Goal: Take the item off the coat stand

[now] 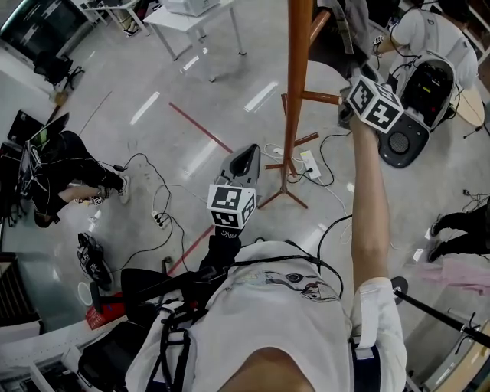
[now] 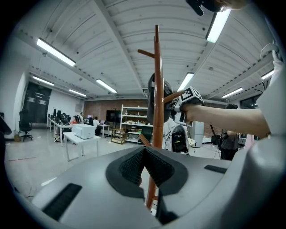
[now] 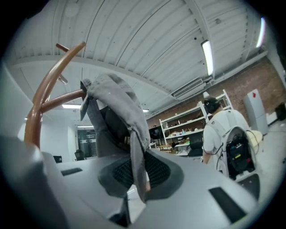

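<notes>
Grey item [image 3: 117, 100]: we count one, perhaps a cap, though the wide lens bends it. It hangs from a peg of the coat stand.
Coat stand [image 1: 297, 84]: one, of reddish-brown wood, upright on splayed feet.
Grippers: two.
Right gripper [image 3: 134, 176]: raised to the peg, its jaws clenched on a hanging fold of the grey item.
Left gripper [image 1: 245, 157]: held low in front of the person's chest, jaws pressed together with nothing between them. The pole stands beyond it.
Floor [image 1: 191, 99]: pale grey and glossy, with two red tape lines, black cables trailing across it, and one white power strip [image 1: 310, 164] by the stand's feet.
Room: one white table [image 1: 191, 15], open shelves [image 2: 129, 123] before a brick wall, and a ribbed ceiling with strip lights.
Other people: we count three, namely a seated person [image 1: 53, 180], a person with a backpack [image 1: 429, 34] and a pair of legs [image 1: 459, 226] at the edge.
</notes>
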Demonstrator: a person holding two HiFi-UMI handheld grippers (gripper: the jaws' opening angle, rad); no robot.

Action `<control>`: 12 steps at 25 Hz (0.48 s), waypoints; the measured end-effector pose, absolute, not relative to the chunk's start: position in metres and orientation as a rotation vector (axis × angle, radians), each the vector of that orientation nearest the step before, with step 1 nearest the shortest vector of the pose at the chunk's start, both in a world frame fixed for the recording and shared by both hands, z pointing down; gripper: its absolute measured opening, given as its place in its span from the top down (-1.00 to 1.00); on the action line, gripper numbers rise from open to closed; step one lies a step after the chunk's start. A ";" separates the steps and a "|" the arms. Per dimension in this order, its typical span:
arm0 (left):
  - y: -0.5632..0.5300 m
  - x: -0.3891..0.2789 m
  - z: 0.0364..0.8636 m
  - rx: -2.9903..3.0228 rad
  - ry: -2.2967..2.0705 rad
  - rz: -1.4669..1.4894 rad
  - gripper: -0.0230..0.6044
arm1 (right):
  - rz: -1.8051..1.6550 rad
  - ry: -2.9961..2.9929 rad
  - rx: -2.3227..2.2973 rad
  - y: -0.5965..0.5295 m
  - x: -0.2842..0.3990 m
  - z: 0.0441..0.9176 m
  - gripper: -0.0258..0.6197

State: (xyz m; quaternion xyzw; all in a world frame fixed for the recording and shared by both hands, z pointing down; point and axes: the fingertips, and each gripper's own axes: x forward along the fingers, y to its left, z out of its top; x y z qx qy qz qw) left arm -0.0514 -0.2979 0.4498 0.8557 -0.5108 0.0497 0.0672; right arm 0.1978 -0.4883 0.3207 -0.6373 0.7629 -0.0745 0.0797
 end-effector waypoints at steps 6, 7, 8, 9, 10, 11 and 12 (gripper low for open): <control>-0.299 -0.052 0.447 2.577 -1.538 0.142 0.91 | -0.238 2.204 -1.996 -0.473 0.234 0.329 0.83; -0.300 -0.051 0.446 2.581 -1.534 0.137 0.91 | -0.237 2.193 -2.013 -0.466 0.240 0.333 0.83; -0.301 -0.050 0.445 2.587 -1.529 0.129 0.91 | -0.236 2.181 -2.032 -0.458 0.247 0.337 0.83; -0.302 -0.048 0.444 2.594 -1.524 0.119 0.91 | -0.236 2.167 -2.052 -0.449 0.253 0.342 0.83; -0.302 -0.046 0.442 2.602 -1.519 0.110 0.91 | -0.241 2.152 -2.072 -0.438 0.259 0.348 0.83; -0.302 -0.045 0.441 2.609 -1.515 0.102 0.91 | -0.252 2.136 -2.089 -0.426 0.265 0.355 0.83; -0.301 -0.045 0.440 2.614 -1.510 0.095 0.91 | -0.266 2.119 -2.106 -0.415 0.269 0.363 0.83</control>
